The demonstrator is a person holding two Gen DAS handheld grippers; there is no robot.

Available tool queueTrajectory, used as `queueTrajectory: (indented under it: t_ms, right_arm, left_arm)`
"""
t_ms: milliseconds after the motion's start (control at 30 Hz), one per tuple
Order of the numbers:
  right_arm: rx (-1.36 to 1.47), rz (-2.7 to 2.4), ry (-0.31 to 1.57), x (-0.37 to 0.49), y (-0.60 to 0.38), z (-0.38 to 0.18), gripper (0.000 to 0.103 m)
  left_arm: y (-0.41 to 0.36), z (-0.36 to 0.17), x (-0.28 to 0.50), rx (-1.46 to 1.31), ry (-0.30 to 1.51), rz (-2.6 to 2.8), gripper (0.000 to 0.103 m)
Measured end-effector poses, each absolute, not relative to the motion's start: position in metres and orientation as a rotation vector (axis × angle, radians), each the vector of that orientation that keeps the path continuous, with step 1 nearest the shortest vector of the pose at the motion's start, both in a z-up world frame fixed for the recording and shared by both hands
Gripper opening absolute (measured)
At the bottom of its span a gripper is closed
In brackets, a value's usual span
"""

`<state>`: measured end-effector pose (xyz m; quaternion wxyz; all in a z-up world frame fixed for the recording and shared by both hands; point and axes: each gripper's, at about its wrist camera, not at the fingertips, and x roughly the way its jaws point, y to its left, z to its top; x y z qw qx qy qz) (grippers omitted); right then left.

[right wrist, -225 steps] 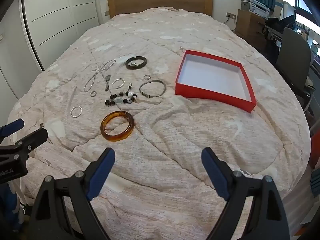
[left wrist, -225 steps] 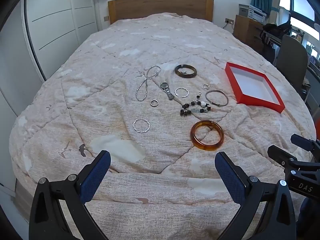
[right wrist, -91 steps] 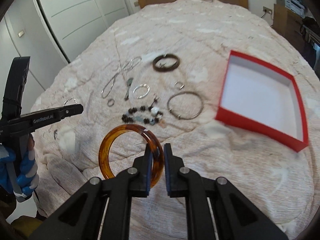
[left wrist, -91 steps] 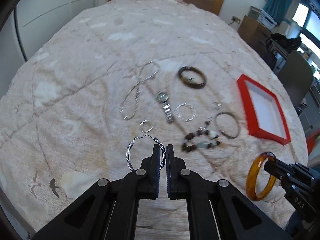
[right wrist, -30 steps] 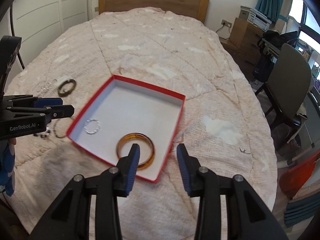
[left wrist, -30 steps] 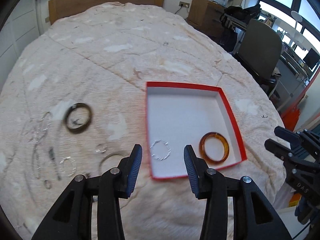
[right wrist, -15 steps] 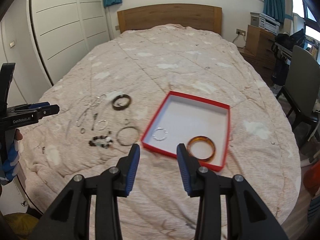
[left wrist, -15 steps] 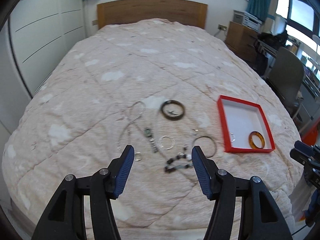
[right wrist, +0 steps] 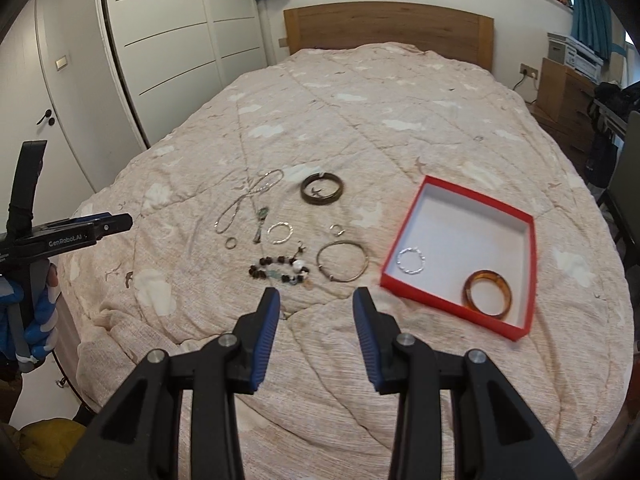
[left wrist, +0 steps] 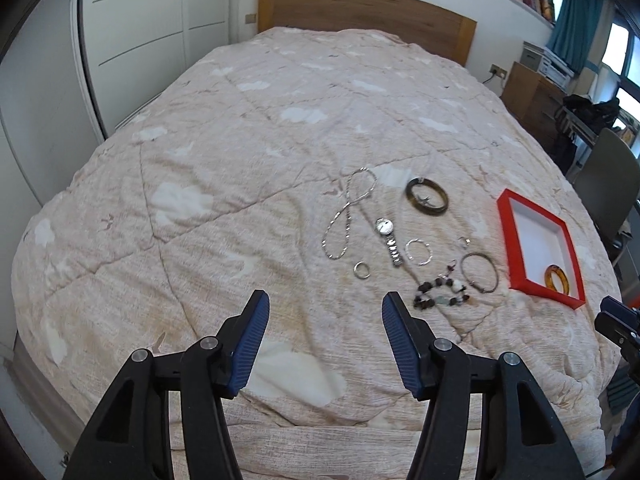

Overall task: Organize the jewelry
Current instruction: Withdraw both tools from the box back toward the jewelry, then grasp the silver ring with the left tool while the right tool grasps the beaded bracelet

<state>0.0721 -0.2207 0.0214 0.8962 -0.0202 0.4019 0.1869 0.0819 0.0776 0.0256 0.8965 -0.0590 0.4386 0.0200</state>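
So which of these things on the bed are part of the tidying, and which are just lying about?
Part of the job:
- red box, holding the amber bangle and a silver ring bracelet
- dark bangle
- beaded bracelet
- thin metal bangle
- chain necklace
- watch

Just there:
- quilt
- headboard
- chair

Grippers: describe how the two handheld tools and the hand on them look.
Both the left gripper and right gripper have black plastic arms with silver rivets and ribbed blue pads. The left one bears white lettering, "GenRobot.AI". The hand wears a blue-and-white glove.
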Motion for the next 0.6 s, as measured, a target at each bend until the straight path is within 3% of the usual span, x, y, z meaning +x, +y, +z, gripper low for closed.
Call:
queueTrajectory:
  t_ms: [600]
  right_arm:
    - [0.066, 0.486, 1.023, 0.143, -0.190, -0.055, 0.036]
  left_arm:
    - [0.066, -0.049, 0.153, -0.172, 1.079, -0.029, 0.053]
